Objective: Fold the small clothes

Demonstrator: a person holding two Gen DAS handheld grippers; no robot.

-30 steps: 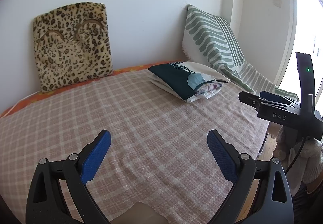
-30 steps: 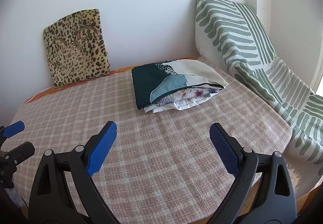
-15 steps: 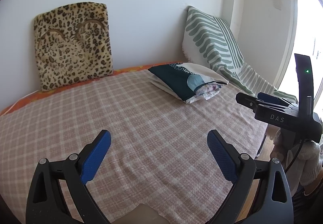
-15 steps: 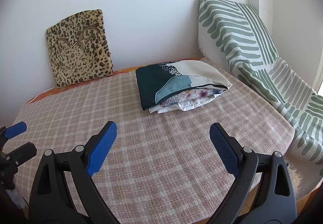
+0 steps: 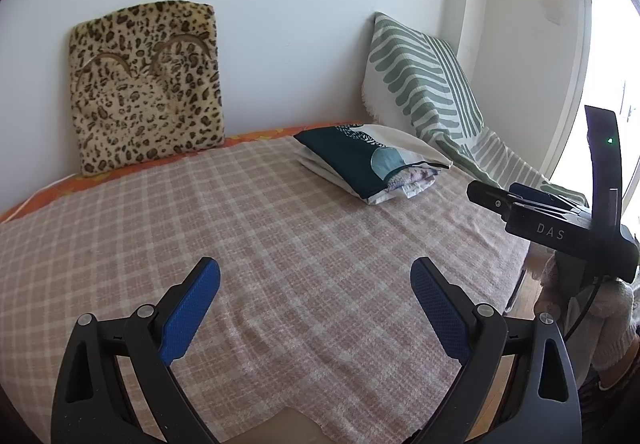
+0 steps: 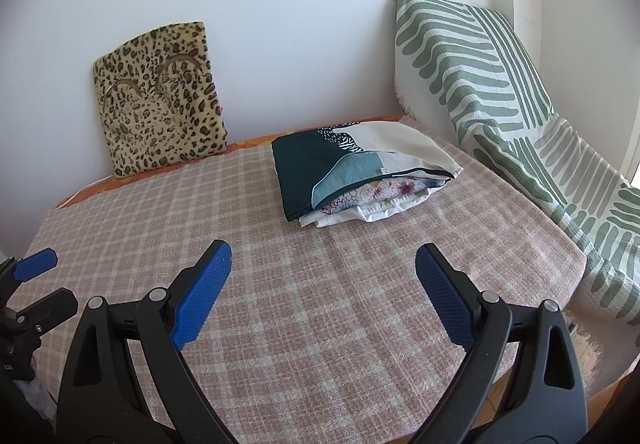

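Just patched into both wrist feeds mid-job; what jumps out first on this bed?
The stack of folded clothes, dark teal piece on top, lies toward the far right of the pink checked bedspread. A leopard-print cushion leans on the back wall at left, and a green striped throw drapes down on the right. The left gripper and the right gripper hang open and empty over the near bedspread.

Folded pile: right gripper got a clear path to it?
Probably yes. The right gripper is open, and only bare checked blanket lies between it and the folded pile.
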